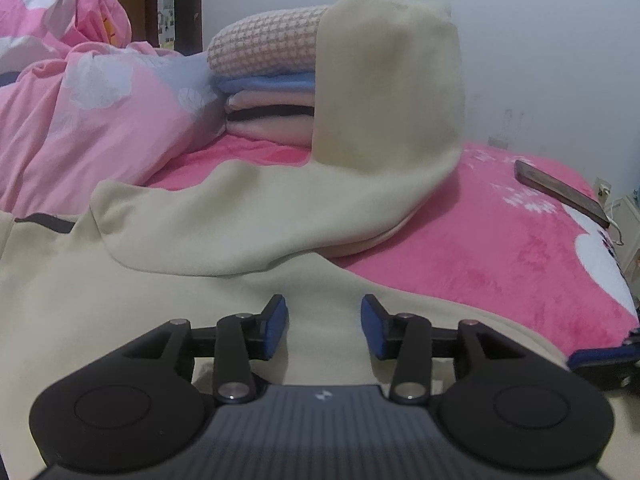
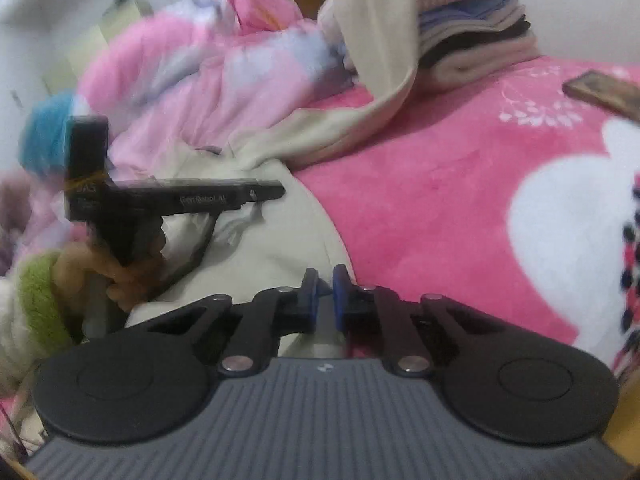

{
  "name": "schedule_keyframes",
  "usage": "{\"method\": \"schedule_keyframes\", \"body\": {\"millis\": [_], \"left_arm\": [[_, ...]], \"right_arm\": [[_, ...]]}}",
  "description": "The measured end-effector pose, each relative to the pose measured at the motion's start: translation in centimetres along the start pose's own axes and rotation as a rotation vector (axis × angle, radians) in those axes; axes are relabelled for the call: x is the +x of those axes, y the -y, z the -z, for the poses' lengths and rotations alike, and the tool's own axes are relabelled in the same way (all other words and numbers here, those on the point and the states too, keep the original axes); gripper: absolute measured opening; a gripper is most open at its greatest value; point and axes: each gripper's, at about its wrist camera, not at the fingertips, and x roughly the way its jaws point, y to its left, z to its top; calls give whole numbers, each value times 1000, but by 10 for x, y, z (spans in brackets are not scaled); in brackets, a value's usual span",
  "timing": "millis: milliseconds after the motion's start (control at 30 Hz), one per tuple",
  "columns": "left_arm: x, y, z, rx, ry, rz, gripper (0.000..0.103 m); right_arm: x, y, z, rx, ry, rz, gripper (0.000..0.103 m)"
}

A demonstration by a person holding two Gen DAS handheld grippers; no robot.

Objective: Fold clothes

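L gripper (image 1: 324, 326): blue pads spread apart, nothing between them, hovering over the cream garment (image 1: 224, 216), which lies on the pink blanket (image 1: 500, 248) w/ one end draped up against the folded stack (image 1: 268, 92). R gripper (image 2: 325, 294): pads nearly together at the garment's edge; view blurred, can't tell if cloth is pinched. Dark phone-like slab (image 1: 560, 192) lies on blanket, well apart from garment.

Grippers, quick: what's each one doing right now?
Left gripper: open, over the beige garment, gripping nothing.
Right gripper: nearly closed at the garment's edge; cannot tell if it has cloth.
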Motion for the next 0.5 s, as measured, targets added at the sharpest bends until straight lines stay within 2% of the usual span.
{"method": "schedule_keyframes", "body": {"millis": [33, 100, 200, 300, 367, 433, 500], "left_arm": [[0, 1, 0, 3, 0, -3, 44], [1, 2, 1, 10, 0, -10, 45], [1, 4, 1, 18, 0, -20, 46], [1, 3, 0, 14, -2, -29, 49], [-2, 1, -2, 0, -12, -47, 52], [-11, 0, -8, -2, -25, -77, 50], [-29, 0, -12, 13, -24, -99, 50]], "right_arm": [[-11, 2, -2, 10, 31, -23, 9], [-34, 3, -5, 19, 100, -68, 10], [-52, -5, 1, -94, 115, -163, 10], [-34, -1, 29, -260, -18, -98, 6], [-49, 10, 32, -217, 3, -120, 6], [-65, 21, 35, -164, 31, -146, 6], [-76, 15, 35, -175, 50, -140, 8]]}}
